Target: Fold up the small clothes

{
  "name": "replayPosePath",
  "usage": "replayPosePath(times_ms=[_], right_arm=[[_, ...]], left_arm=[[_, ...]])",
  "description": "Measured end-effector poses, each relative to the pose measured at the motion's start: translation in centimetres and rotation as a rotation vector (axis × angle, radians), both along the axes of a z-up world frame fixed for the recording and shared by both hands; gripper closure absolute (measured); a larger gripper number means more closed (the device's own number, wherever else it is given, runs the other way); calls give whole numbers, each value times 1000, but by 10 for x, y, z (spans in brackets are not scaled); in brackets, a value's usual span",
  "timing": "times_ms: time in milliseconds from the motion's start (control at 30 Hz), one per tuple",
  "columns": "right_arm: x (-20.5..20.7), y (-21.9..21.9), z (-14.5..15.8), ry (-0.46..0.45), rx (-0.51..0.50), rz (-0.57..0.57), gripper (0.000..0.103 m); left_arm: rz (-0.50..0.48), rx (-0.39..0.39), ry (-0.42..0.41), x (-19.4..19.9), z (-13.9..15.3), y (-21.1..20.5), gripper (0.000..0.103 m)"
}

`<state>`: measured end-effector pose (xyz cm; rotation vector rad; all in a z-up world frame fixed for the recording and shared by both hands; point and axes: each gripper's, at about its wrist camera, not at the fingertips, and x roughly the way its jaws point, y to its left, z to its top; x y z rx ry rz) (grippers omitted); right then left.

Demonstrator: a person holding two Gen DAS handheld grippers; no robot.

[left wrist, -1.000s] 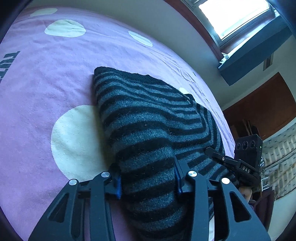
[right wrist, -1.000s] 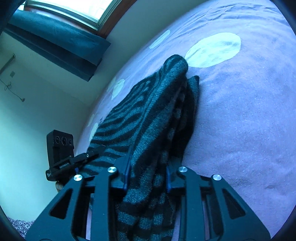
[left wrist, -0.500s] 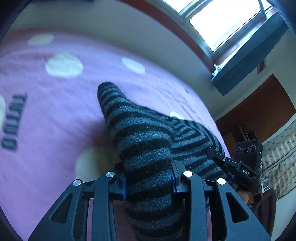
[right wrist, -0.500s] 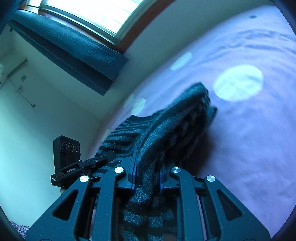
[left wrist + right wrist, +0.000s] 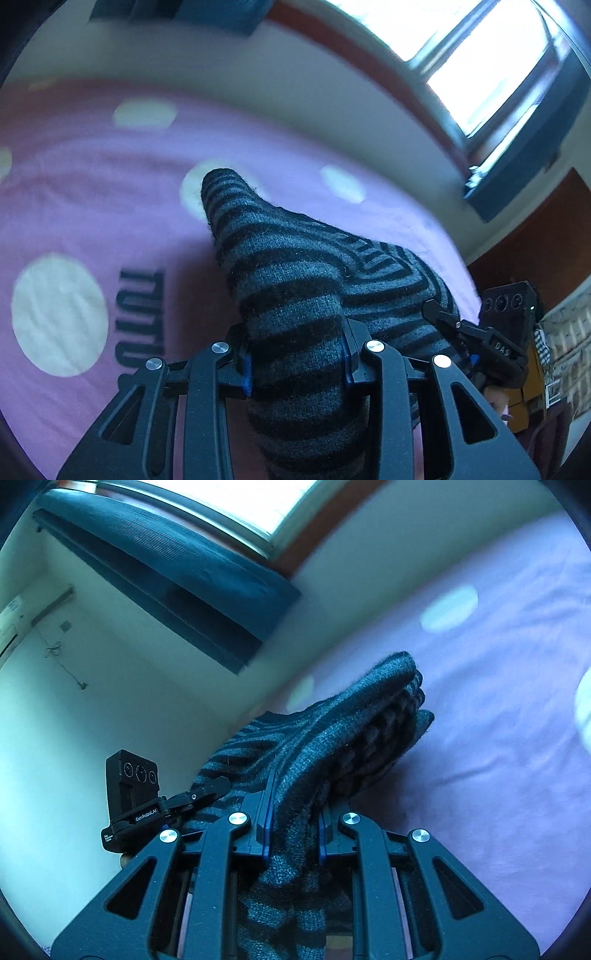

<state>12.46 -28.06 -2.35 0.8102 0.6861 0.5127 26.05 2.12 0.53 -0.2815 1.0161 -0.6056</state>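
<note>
A knitted sweater (image 5: 288,280), soft and slightly fuzzy, with alternating charcoal and black stripes, is bunched into a thick roll and held up over the bed (image 5: 74,192) by both tools. The left gripper (image 5: 297,356) has its fingers clamped on one gathered end of the knit, blue pads pressing into a fat fold; its jaws closed a little further within the past second, with the fabric between them throughout. The right gripper (image 5: 293,829) is clamped the same way on a narrower wad of the sweater (image 5: 332,738), and its jaws likewise tightened slightly on the cloth. In each wrist view the garment's long axis runs forward from the fingers, away from the camera and slightly upward, ending in a rounded, blunt tip that hangs clear above the bedding; in the right wrist view the tip shows stacked folded layers. Between the two grips the knit stretches sideways, its stripes bending into nested chevrons. The bed cover is a smooth lilac sheet, lightly wrinkled, printed with large pale round dots and dark block lettering (image 5: 138,317). Each gripper is seen from the other's view as a black, angular frame.
</note>
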Motion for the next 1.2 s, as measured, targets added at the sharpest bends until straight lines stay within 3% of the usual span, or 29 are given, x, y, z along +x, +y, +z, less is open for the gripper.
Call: replayPosePath(times_ms=[100, 233, 333, 400, 433, 633, 700, 733, 767, 800, 867, 1033, 1200], right_arm=[[5, 9, -36, 88, -12, 7, 87], [3, 3, -57, 135, 59, 12, 83], [-4, -8, -48, 141, 89, 0, 69], [-11, -12, -38, 122, 56, 1, 47], [-18, -12, -34, 115, 28, 9, 43], [-42, 5, -45, 153, -36, 124, 32], [-42, 13, -44, 135, -91, 128, 32], [-40, 16, -45, 133, -98, 130, 33], [-39, 18, -45, 142, -105, 134, 46], [-38, 20, -46, 163, -101, 147, 70], [-37, 22, -45, 204, -32, 168, 78], [-52, 9, -29, 196, 86, 183, 86], [-80, 11, -25, 208, 72, 202, 87]], left_arm=[[17, 33, 74, 2, -42, 6, 68], [20, -74, 79, 2, -52, 22, 58], [24, -115, 67, -9, -47, 34, 47], [11, -139, 58, -23, -45, 44, 36], [4, -157, 63, -32, -46, 48, 31], [-65, -158, 76, -53, -56, 45, 26], [-88, -134, 73, -52, -57, 38, 26], [-93, -116, 69, -51, -56, 34, 34], [-101, -95, 77, -50, -55, 28, 40], [-103, -93, 96, -50, -54, 27, 50], [-79, -126, 150, -51, -50, 32, 62], [-57, -196, 240, -67, -39, 42, 70], [-89, -146, 230, -111, -45, 42, 70]])
